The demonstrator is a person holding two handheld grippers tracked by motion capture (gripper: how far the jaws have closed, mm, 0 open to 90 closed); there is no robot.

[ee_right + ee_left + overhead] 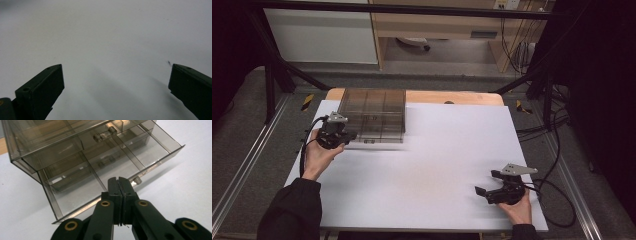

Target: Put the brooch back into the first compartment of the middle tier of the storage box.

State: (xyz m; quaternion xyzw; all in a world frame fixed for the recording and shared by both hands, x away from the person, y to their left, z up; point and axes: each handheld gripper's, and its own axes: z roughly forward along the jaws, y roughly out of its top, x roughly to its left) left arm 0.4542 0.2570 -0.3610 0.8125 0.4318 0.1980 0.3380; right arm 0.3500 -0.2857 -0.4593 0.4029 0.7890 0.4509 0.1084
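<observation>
We see a white worktop (422, 165) taking up most of the high view, with a strip of bare wood showing along its far edge. On its far left part stands a smoky clear plastic drawer box (372, 116), and its lowest drawer (105, 172) is pulled out toward the near side; dividers split that drawer into several compartments. We can read no brand, label or writing on the box or anywhere on the worktop.

The left gripper (337, 134) sits just beside the box's near left corner, held in the person's left hand (318, 155). In the left gripper view its fingers (113, 191) are pressed flat together with nothing between them, close to a small knob (136, 180) on the drawer's front.

The right gripper (492, 186) rests near the worktop's near right corner, well apart from the box, in the person's right hand (518, 209). Its fingers (42, 87) are spread wide over bare white surface.
</observation>
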